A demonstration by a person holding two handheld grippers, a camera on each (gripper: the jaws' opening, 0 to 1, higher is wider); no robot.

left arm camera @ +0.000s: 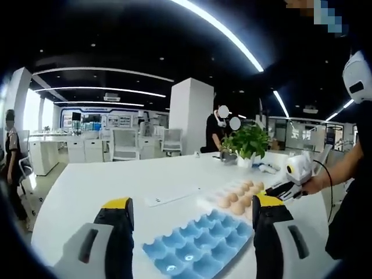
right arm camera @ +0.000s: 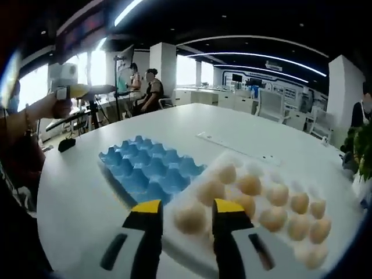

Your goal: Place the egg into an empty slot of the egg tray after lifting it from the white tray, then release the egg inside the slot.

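open-plan office or lab: white desks (left arm camera: 75,148), office chairs (left arm camera: 125,142), ceiling light strips (left arm camera: 221,29)

The left gripper (left arm camera: 192,212) hangs above the near edge of the blue egg tray (left arm camera: 197,247), its yellow-tipped jaws spread wide with nothing between them. The right gripper (right arm camera: 186,214) sits low over the white tray (right arm camera: 273,232) beside that blue tray, jaws parted either side of an egg (right arm camera: 190,219); contact cannot be told. A hand (left arm camera: 311,185) grips its handle.

Both cams low, facing across shared, maybe opposite-side, egg trays (left arm camera: 197,247).
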